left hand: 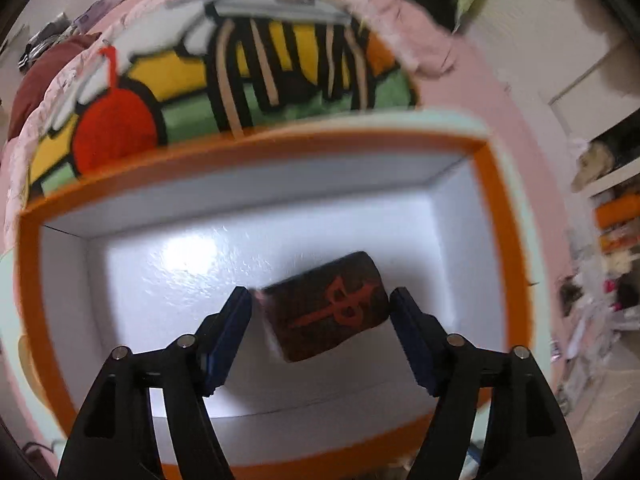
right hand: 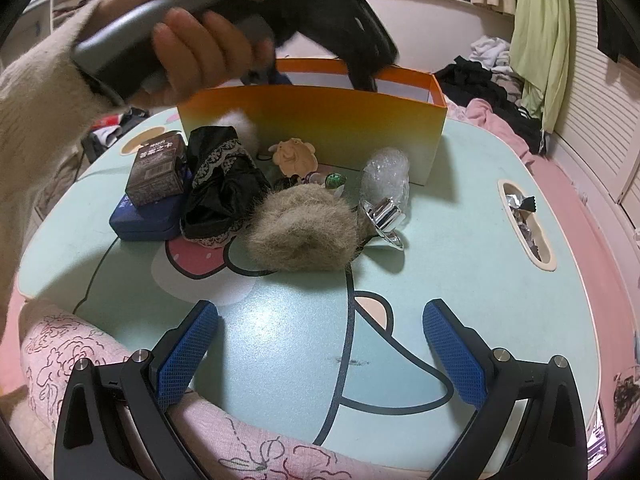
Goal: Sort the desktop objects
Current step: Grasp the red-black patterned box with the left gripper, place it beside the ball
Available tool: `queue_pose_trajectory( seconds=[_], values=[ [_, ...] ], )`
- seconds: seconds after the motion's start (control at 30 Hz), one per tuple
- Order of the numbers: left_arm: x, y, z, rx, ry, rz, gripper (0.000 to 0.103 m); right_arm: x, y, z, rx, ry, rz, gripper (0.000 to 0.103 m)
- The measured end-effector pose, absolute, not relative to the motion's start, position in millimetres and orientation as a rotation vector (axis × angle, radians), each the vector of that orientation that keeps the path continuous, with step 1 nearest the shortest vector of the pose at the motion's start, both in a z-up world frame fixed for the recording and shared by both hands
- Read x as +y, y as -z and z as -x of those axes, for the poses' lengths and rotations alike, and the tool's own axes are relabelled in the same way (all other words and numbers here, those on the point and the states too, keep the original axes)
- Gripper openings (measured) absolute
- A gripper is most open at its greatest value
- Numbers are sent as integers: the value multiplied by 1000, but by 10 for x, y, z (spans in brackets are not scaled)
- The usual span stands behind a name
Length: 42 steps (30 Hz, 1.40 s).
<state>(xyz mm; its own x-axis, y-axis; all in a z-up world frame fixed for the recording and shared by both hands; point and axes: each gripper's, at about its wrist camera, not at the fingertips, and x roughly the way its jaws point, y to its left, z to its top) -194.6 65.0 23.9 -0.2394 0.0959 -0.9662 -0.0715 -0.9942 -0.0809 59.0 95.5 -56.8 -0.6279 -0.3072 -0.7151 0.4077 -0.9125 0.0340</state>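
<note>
My left gripper (left hand: 322, 295) points down into an orange box (left hand: 248, 152) with a white inside. A small dark brown box with a red sign (left hand: 332, 306) lies tilted on the box floor between the fingers, with narrow gaps on both sides; the jaws stand open. In the right wrist view a hand holds the left gripper (right hand: 340, 12) over the orange box (right hand: 320, 128). My right gripper (right hand: 322, 306) hangs open over the mint table (right hand: 460, 264), nothing between its fingers.
In front of the orange box lie a brown carton (right hand: 158, 172) on a blue case (right hand: 140, 222), black lace cloth (right hand: 224, 188), a furry clump (right hand: 300, 232), bubble wrap (right hand: 386, 172), a chrome piece (right hand: 382, 214) and a beige figure (right hand: 294, 156). A table slot (right hand: 524, 224) holds foil wrappers.
</note>
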Motion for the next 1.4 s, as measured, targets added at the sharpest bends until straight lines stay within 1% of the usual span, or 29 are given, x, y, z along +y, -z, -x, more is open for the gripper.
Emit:
queue_pose_trajectory(
  seconds=[0.03, 0.1, 0.17, 0.27, 0.4, 0.47, 0.57, 0.7, 0.8, 0.87, 1.0, 1.07, 1.13, 1.2, 1.3, 1.4],
  values=[
    [698, -235, 1930, 32, -2418, 1858, 67, 955, 570, -589, 183, 2516, -1073, 103],
    [730, -247, 1881, 73, -2437, 1828, 67, 955, 568, -581, 183, 2516, -1072, 103],
    [688, -314, 1800, 56, -2441, 1768, 67, 953, 569, -584, 184, 2516, -1073, 103],
    [499, -656, 1505, -16, -2495, 1561, 67, 953, 571, -585, 183, 2517, -1073, 103],
    [270, -1107, 859, -60, -2523, 1330, 67, 955, 573, -586, 183, 2517, -1072, 103],
    [246, -1140, 594, -55, -2514, 1298, 67, 958, 574, -585, 183, 2517, -1073, 103],
    [282, -1011, 434, -32, -2495, 1297, 67, 963, 576, -585, 183, 2516, -1073, 103],
    [358, -784, 432, 49, -2606, 1235, 67, 963, 578, -587, 183, 2516, -1072, 103],
    [395, -776, 388, 50, -2646, 1160, 71, 962, 578, -589, 183, 2516, -1072, 103],
    [411, -828, 279, 93, -2672, 1111, 75, 961, 578, -591, 182, 2516, -1072, 103],
    [353, -945, -95, 179, -2736, 1031, 77, 962, 575, -583, 183, 2516, -1072, 103],
    [258, -931, -325, 188, -2741, 1036, 84, 961, 575, -585, 183, 2516, -1072, 103],
    [180, -850, -525, 219, -2753, 1042, 84, 963, 576, -585, 183, 2516, -1072, 103],
    [108, -690, -695, 288, -2772, 1085, 84, 964, 577, -585, 183, 2516, -1072, 103],
    [-62, -443, -840, 256, -2838, 1125, 84, 969, 578, -585, 183, 2516, -1072, 103],
    [-108, -161, -790, 284, -2888, 1185, 84, 970, 579, -586, 183, 2516, -1071, 103]
  ],
)
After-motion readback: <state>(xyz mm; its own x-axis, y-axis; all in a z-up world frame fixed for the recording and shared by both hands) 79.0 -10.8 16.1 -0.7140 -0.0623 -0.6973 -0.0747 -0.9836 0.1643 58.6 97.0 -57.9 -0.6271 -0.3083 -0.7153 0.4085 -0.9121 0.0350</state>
